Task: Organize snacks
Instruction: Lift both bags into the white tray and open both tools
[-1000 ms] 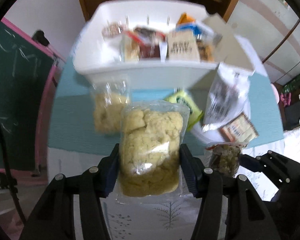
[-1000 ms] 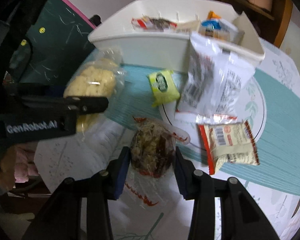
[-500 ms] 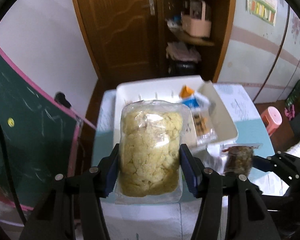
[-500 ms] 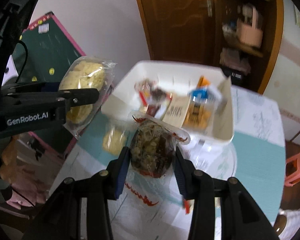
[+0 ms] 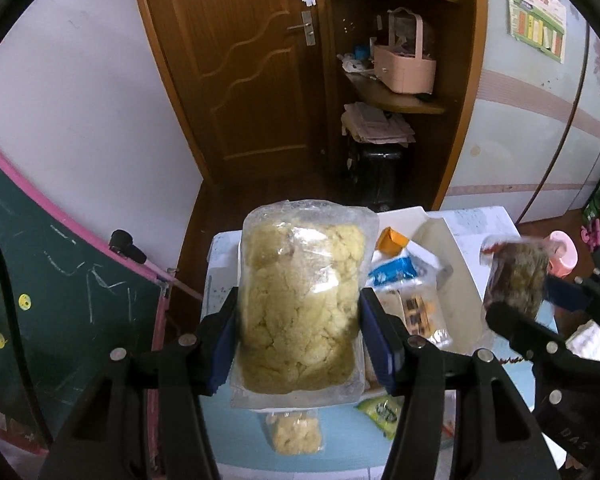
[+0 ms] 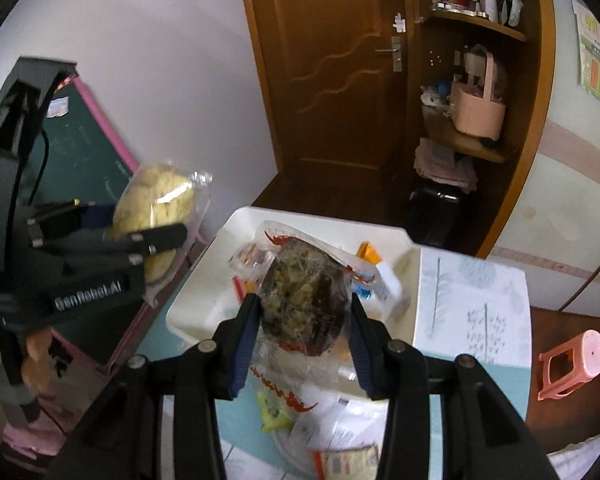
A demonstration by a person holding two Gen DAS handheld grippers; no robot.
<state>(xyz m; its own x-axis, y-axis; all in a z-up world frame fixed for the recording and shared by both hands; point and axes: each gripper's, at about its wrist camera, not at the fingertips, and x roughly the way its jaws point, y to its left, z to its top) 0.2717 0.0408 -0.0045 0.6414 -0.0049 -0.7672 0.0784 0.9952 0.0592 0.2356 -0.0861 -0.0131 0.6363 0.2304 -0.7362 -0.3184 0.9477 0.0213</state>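
My left tongs clamp the soft yellow snack bag at its sides, my right tongs the brown snack pack, both above the white bin. Light, crushable, slippery film; I judge a gentle mid-body squeeze best.

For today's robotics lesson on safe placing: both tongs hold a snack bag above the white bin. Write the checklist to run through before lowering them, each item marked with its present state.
1. Left tongs shut on the yellow snack bag: ok.
2. Right tongs shut on the dark snack bag: ok.
3. White bin below both bags: ok.
4. Free floor space in the bin: cannot tell, bags block it.
5. Tongs apart from each other: ok.
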